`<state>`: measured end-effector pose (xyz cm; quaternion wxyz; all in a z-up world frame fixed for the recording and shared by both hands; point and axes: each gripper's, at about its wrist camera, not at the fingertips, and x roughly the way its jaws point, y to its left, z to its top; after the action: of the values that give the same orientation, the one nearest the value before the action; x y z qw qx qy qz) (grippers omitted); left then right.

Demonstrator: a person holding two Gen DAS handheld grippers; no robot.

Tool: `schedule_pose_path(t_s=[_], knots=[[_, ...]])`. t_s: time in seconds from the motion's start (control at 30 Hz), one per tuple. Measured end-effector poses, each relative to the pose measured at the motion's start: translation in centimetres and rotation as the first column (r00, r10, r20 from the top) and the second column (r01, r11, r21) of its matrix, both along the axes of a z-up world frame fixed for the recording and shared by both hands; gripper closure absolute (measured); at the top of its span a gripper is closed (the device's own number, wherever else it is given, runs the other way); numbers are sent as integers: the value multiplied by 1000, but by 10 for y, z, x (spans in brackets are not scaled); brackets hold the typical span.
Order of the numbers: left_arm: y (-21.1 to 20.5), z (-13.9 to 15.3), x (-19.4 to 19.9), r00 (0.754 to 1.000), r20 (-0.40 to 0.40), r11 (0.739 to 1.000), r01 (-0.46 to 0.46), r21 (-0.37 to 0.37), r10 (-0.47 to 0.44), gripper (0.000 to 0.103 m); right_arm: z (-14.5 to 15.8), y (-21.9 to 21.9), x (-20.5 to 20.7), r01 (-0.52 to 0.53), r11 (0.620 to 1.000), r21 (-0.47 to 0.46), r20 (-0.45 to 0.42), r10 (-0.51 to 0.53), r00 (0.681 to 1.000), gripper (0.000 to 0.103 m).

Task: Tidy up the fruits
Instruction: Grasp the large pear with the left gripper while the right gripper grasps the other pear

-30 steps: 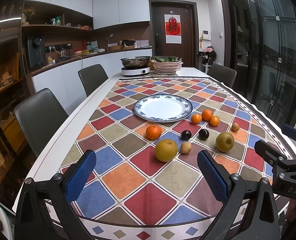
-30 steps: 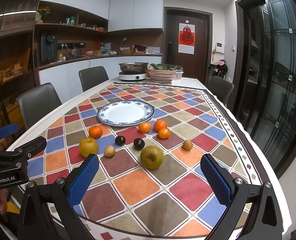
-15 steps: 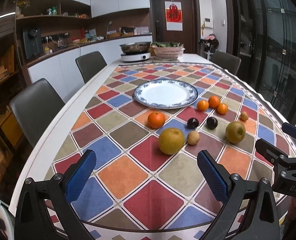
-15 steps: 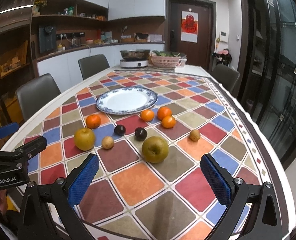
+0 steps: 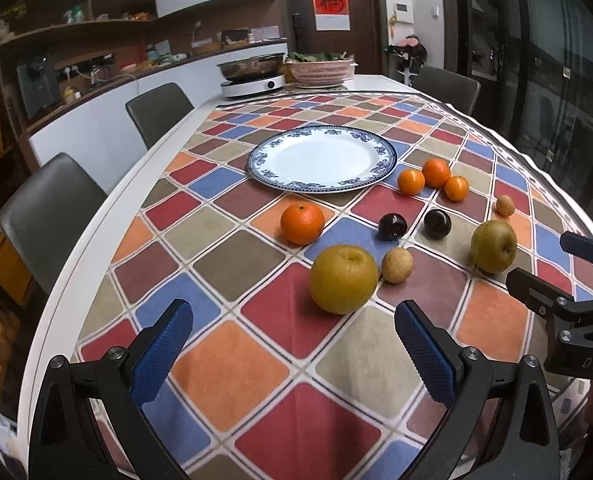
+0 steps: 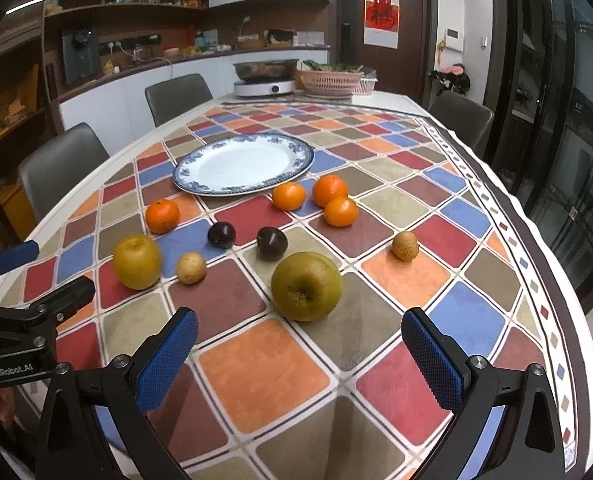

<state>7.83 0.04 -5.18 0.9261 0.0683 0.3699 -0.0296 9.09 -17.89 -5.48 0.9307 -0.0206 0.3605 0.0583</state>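
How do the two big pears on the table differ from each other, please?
The left pear is golden yellow; the right pear is darker and greener. The left pear stands stem dimple up; the right pear is tipped toward the camera. Both lie on the tablecloth, outside the plate.

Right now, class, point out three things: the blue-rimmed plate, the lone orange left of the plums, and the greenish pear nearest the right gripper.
Plate point(image 5: 384, 148): left wrist view, patterned right rim.
Lone orange point(image 5: 302, 223): left wrist view, middle of peel.
Greenish pear point(image 6: 307, 286): right wrist view, centre of front face.
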Motion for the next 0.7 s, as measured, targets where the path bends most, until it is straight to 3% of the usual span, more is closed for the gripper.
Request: schedule_pose_path(t_s=[0.33, 0.7], knots=[[-6, -18, 35, 995, -79, 999, 52, -10, -53, 9, -12, -1, 31, -7, 1000, -4, -56, 7, 998, 2], [-11, -31, 54, 982, -151, 992, 108, -66, -117, 38, -24, 1, 53, -39, 999, 12, -120, 40, 992, 22]])
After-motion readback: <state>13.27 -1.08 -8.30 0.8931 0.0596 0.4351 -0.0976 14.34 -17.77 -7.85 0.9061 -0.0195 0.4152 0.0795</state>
